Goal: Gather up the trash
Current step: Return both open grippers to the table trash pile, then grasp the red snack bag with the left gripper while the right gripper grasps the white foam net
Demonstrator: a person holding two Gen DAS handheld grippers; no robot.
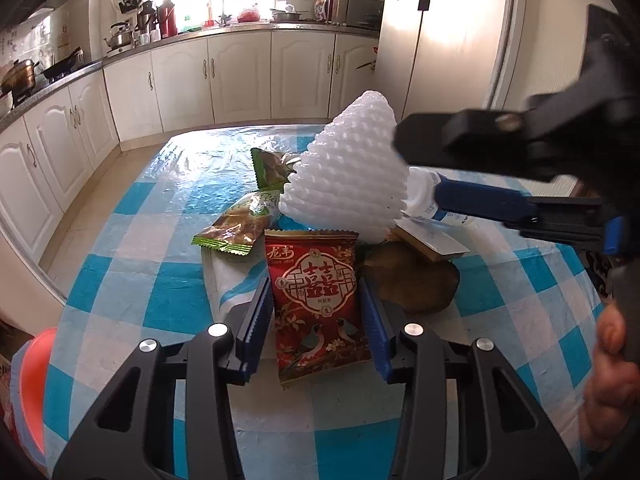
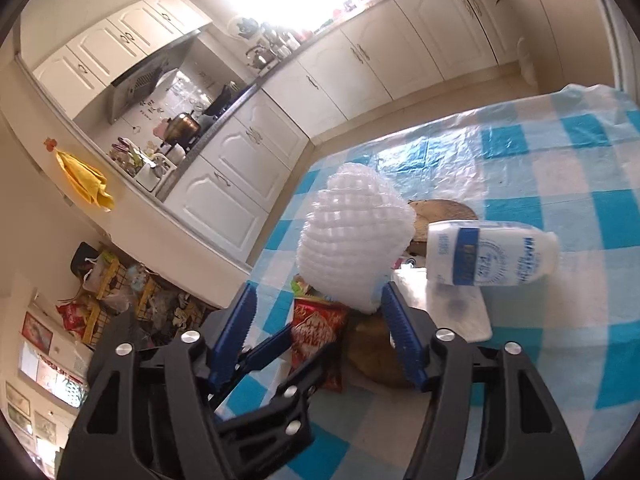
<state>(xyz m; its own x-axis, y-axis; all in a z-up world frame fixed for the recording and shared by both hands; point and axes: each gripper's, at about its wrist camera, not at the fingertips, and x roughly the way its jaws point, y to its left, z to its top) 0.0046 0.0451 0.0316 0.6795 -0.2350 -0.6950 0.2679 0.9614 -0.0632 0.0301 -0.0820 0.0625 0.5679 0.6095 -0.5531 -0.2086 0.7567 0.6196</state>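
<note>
A pile of trash lies on the checked table (image 1: 152, 280). My left gripper (image 1: 316, 300) is open, its jaws on either side of a red snack packet (image 1: 316, 300) that lies flat. Behind it are green wrappers (image 1: 240, 224), a white foam fruit net (image 1: 348, 176) and a white-and-blue bottle (image 1: 424, 196). My right gripper (image 2: 316, 316) is open, with the foam net (image 2: 352, 240) standing between its fingertips; whether they touch it I cannot tell. The bottle (image 2: 492, 256) lies on its side to its right, and the red packet (image 2: 320, 332) below.
A brown round mat (image 1: 412, 280) and a flat white packet (image 1: 432, 240) lie under the pile. An orange-red container (image 1: 36, 388) stands at the table's left edge. Kitchen cabinets (image 1: 176, 80) and a fridge (image 1: 452, 32) line the room behind. A hand (image 1: 612, 380) shows at right.
</note>
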